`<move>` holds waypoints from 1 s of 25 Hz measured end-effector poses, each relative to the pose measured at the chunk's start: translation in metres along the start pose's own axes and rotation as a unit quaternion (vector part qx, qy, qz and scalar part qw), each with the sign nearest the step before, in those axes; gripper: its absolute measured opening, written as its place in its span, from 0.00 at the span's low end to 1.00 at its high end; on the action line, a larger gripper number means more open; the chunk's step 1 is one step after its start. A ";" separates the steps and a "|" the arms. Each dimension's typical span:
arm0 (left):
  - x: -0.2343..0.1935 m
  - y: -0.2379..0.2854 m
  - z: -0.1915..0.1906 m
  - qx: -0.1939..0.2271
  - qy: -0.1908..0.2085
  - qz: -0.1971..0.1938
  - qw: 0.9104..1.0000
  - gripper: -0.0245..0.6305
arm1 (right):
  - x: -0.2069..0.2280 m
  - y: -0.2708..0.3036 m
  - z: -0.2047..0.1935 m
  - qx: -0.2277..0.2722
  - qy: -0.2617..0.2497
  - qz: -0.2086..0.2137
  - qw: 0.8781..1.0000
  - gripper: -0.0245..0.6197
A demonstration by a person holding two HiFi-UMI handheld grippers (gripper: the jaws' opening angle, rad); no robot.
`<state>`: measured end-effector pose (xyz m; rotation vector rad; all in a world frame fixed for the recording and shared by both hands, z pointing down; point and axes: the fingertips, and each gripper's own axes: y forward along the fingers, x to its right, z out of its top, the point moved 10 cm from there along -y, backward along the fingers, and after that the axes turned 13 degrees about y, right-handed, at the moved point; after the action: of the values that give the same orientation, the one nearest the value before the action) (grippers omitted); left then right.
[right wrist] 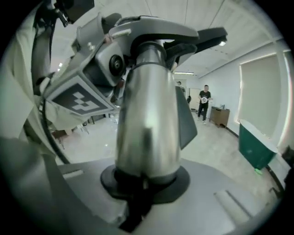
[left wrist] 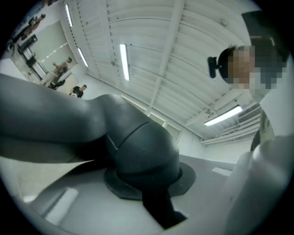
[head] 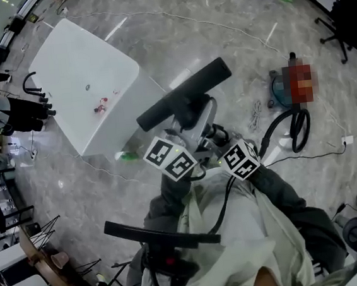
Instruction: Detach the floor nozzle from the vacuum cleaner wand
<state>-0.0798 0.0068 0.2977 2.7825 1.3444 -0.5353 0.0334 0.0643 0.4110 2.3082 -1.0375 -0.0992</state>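
- Black elongated floor nozzle [head: 183, 94] is held up in the air over the grey marbled floor [head: 218, 33], just off the near right corner of the white rectangular surface [head: 77, 80]; it is carried by neither.
- Silver metal wand tube [right wrist: 147, 119] is seen running up into the nozzle's dark grey rounded neck [left wrist: 138, 147]. As far as can be made out, the two are not yet separated.
- Left claw [head: 180, 129] is clenched on the dark neck of the nozzle; the neck fills the space between the jaws in the left gripper view.
- Right claw [head: 220, 142] is clamped around the wand tube, just beside the left claw. The left claw's marker cube [right wrist: 78, 98] is seen close against the tube in the right gripper view.
- Both claws are held close to the person's chest, with the pale sleeves [head: 238, 228] below them in the head view.
- A small red item [head: 102, 106] lies near the middle of the surface; what it is cannot be told.
- A black hose loop [head: 299, 129] lies on the floor, well to the right of the claws.
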 end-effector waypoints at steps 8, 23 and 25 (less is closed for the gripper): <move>0.010 -0.007 0.007 0.098 0.018 -0.263 0.960 0.15 | 0.008 -0.010 0.003 -0.058 -0.017 0.360 0.931 0.10; 0.003 -0.012 0.013 0.037 0.022 -0.103 0.994 0.15 | -0.010 -0.002 0.008 0.005 -0.011 0.101 0.995 0.10; 0.014 -0.018 0.015 0.080 0.040 -0.209 0.974 0.15 | -0.010 -0.011 0.007 -0.006 -0.032 0.206 0.978 0.10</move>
<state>-0.0903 0.0260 0.2815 2.6639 2.0101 -0.5650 0.0316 0.0737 0.3974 2.0429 -1.5199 -0.0136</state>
